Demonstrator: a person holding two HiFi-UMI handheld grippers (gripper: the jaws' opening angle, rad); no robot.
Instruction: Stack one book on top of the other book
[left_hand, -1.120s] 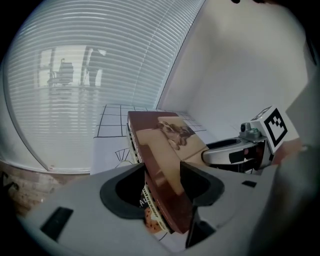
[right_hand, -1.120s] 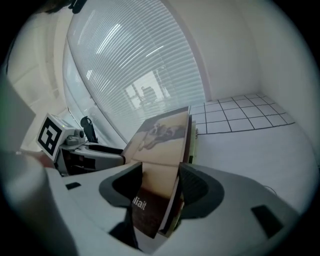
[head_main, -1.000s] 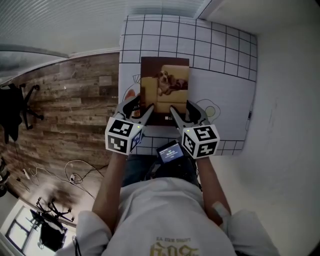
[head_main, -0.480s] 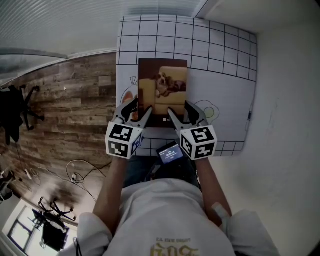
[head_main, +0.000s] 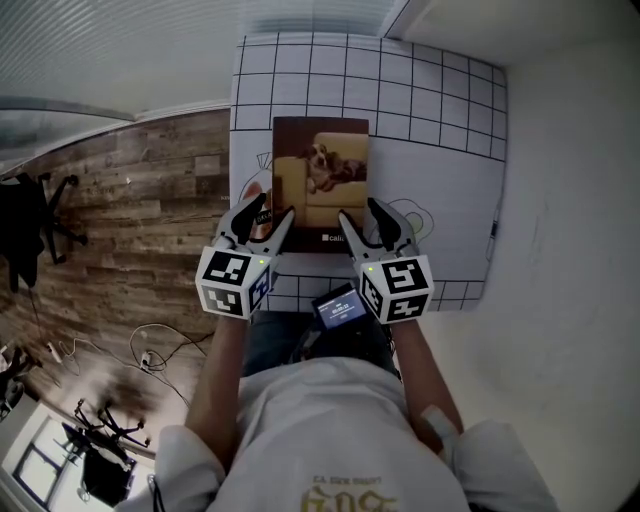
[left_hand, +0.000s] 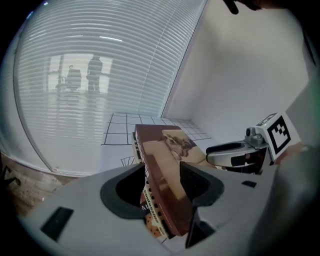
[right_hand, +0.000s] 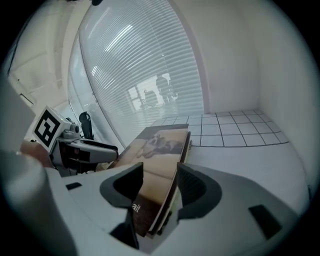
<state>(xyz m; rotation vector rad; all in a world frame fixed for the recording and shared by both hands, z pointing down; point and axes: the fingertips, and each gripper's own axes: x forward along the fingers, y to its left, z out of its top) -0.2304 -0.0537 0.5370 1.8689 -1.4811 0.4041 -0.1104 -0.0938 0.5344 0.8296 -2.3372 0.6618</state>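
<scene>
Corners of the dog-cover book sit inside spread left tongs and spread, just-narrowing right tongs; long axis points straight away from both.

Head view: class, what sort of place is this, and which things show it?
Probably an office or lab room: a wood-plank floor with a black office chair and loose cables, slatted blinds, and a grid-lined table.
</scene>
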